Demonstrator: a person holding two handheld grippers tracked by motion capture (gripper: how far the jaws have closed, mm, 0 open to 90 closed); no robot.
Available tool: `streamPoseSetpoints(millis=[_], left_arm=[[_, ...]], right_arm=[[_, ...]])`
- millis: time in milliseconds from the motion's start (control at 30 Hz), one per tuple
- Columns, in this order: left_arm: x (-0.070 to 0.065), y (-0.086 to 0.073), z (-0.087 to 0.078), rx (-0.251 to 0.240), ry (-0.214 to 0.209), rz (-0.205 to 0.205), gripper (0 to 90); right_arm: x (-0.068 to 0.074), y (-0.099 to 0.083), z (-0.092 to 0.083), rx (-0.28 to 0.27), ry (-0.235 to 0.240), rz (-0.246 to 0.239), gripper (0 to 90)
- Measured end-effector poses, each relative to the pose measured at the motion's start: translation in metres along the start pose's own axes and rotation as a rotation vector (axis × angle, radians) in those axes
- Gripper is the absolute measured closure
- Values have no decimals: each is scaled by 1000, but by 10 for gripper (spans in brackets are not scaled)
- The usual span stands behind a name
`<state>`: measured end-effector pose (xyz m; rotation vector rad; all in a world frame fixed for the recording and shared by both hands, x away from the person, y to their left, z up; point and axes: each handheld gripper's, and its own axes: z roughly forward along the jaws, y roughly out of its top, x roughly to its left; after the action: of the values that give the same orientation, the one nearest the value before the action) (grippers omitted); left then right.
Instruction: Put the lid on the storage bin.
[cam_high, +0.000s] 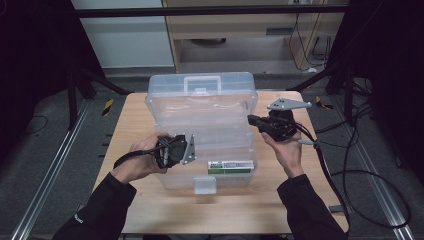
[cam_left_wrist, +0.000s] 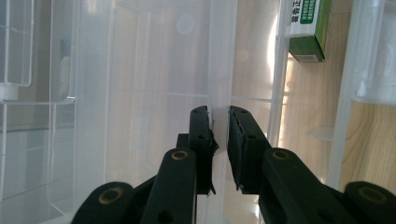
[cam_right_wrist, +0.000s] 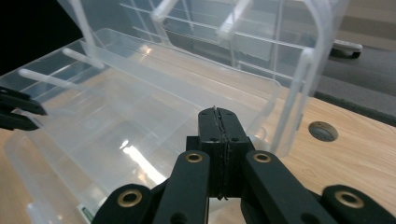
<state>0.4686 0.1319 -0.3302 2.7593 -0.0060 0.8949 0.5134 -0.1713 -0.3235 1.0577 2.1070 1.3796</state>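
On wooden table (cam_high: 150, 200) | clear plastic box (cam_high: 202, 107) | left claw (cam_left_wrist: 219, 122) pinching thin wall

A storage box (cam_high: 200, 135) sits in the middle of the table (cam_high: 135, 120), its lid (cam_high: 200, 86) raised at the far side with the handle (cam_high: 202, 82) at the top. Inside the box, at the near right corner, lies a small carton (cam_high: 230, 166). A latch tab (cam_high: 205, 184) juts from the near wall. The left gripper (cam_high: 187, 149) is at the box's left wall, its jaws astride that wall. The right gripper (cam_high: 251, 120) is at the box's right edge, near the far corner. Beyond the table stands a cabinet (cam_high: 240, 35).
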Motion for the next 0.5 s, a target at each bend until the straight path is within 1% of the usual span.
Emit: streamPoseSetpoints(millis=[33,167,233,500], left_arm=[[0,0,0,1,0,1,792],[-1,0,0,5,-3,2,791],[-2,0,0,2,-4,2,791],[-3,0,0,3,-12,2,791]], right_arm=[[-3,0,2,1,-14,4,900],[-5,1,3,2,-25,10,900],[-7,1,4,6,-41,12,900],[-10,2,4,2,-52,16,900]])
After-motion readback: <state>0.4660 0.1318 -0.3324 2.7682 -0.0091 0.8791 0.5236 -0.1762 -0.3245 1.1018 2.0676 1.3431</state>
